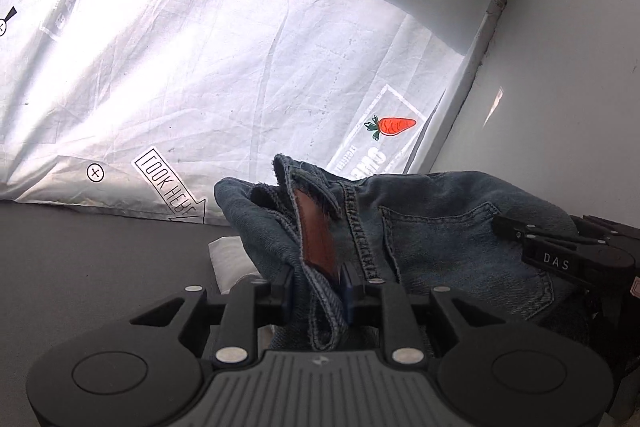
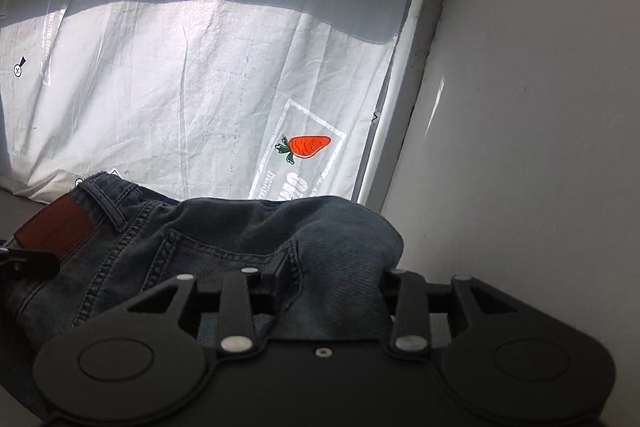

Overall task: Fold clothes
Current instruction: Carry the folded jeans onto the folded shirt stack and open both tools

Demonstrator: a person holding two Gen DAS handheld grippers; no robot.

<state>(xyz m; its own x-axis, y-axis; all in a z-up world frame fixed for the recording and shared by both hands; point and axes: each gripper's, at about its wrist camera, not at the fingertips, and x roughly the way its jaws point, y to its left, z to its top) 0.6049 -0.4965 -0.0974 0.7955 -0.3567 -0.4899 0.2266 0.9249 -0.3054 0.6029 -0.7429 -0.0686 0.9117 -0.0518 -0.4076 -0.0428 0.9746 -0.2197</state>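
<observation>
Near the curtain (image 1: 224, 67) edge of the tabletop (image 1: 80, 259), we've got left gripper (image 1: 320, 283) and right gripper (image 2: 332, 275) both clamped on the jeans (image 2: 224, 239).

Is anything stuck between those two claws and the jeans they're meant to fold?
Nothing visible. The left gripper already pinches the jeans at the waistband beside the brown patch, and the right gripper has denim bunched between its fingers.
</observation>
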